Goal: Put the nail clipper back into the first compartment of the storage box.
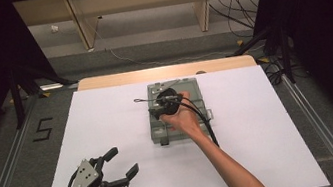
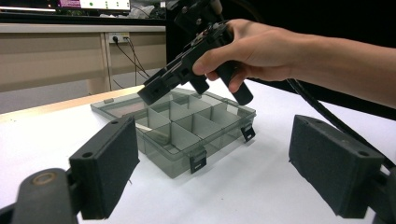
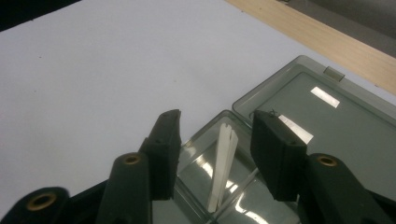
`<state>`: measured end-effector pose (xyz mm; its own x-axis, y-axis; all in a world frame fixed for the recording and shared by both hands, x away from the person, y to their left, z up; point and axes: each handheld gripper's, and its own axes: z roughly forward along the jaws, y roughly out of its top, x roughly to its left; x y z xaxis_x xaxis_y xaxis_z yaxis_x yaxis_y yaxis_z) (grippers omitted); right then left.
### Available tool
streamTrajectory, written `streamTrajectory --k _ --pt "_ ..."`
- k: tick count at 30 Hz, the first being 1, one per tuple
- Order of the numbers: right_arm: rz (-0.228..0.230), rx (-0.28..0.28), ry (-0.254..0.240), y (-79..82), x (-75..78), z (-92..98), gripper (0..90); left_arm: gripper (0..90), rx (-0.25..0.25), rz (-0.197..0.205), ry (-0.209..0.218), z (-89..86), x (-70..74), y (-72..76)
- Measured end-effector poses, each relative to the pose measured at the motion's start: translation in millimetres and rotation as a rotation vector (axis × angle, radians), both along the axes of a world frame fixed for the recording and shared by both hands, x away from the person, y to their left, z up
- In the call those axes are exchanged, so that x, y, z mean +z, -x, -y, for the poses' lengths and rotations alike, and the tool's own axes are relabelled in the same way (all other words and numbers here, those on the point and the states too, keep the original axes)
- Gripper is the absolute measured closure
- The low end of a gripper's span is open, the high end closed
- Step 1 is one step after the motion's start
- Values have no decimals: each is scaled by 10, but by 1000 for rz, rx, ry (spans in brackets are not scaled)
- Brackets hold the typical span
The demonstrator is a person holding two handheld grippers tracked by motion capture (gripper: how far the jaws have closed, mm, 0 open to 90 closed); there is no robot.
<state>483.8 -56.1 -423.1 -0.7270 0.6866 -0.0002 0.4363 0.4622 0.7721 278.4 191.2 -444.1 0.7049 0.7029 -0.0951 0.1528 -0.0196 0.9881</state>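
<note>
A white surface (image 1: 110, 133) carries an open box (image 1: 159, 125) at centre frame. Over a white strip (image 3: 223, 163) inside, the right tool (image 3: 215, 140) is held open; jaws should straddle it squarely. The left tool (image 1: 116, 170) is held open, lower left.

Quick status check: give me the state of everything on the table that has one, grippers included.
Translucent grey plastic compartment box: lid open, lying flat behind.
Thin white plastic strip: lying in a corner compartment, ungrasped.
Left gripper: jaws open, holding nothing, near table's front.
Right gripper: jaws open, straddling the strip over the box.
</note>
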Motion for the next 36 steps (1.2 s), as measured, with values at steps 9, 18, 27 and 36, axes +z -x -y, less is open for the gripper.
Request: streamTrajectory --k 9,18,27,36 --pt "15 49 -6 122 153 36 422 155 0 -2 11 7 -9 -7" --pt "49 70 16 210 224 18 387 155 -2 2 8 4 -7 -10" --pt "69 93 -5 308 302 55 363 155 -2 -4 13 8 -10 -8" --pt "100 102 -24 436 357 151 344 155 -1 -2 12 10 -8 -7"
